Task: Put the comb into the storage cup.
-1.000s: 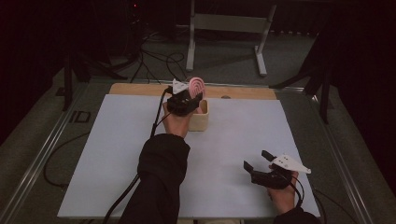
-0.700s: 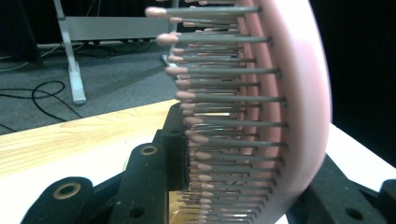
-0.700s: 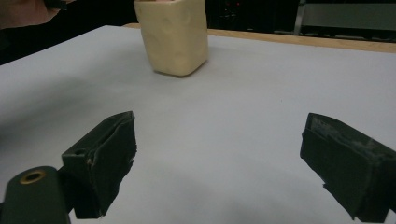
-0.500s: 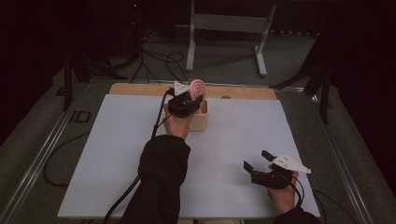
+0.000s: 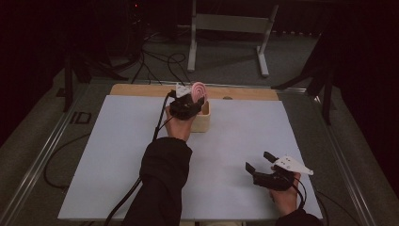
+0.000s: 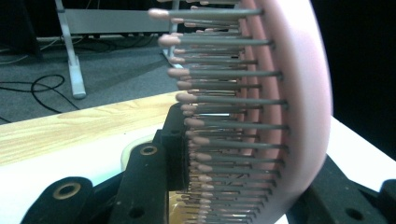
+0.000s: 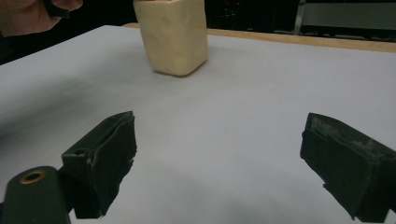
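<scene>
A pink hairbrush (image 5: 199, 89) with grey, pink-tipped bristles stands upright in my left gripper (image 5: 188, 104), which is shut on it at the far middle of the table. In the left gripper view the brush (image 6: 299, 93) is held between the jaws of that gripper (image 6: 243, 186), bristles pointing left. Just below the brush stands a cream container (image 5: 203, 121), its rim (image 6: 130, 151) showing under the jaws. My right gripper (image 5: 259, 161) rests near the front right, open and holding nothing. In the right gripper view, the gripper (image 7: 224, 158) faces the container (image 7: 173, 35) from a distance.
A white sheet (image 5: 117, 155) covers the table, with a wooden strip (image 5: 141, 90) along its far edge. A metal stand (image 5: 226, 28) and cables lie on the floor beyond. The hand on the left gripper (image 7: 28, 14) shows beside the container.
</scene>
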The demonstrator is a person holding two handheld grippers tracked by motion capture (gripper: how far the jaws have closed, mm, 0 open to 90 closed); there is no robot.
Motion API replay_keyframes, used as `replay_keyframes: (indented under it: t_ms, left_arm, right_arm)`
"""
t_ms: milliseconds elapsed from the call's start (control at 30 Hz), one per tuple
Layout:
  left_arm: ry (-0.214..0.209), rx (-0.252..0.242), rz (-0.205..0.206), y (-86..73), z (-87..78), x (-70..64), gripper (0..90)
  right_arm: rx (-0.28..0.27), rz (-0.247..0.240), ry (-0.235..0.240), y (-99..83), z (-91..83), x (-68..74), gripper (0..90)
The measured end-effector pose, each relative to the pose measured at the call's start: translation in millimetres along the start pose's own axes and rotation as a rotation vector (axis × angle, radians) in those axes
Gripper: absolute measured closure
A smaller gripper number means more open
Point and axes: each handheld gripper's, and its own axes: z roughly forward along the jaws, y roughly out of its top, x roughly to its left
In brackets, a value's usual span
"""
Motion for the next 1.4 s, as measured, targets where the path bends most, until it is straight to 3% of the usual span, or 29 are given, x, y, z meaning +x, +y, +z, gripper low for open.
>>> replay_keyframes:
  t_ms: [1400]
  left_arm:
    - [-0.001,0.022,0.005,-4.5,3.7,3.3,64.1]
  right_arm:
    - [0.003,-0.001,0.002,-0.1,0.6,0.0,10.1]
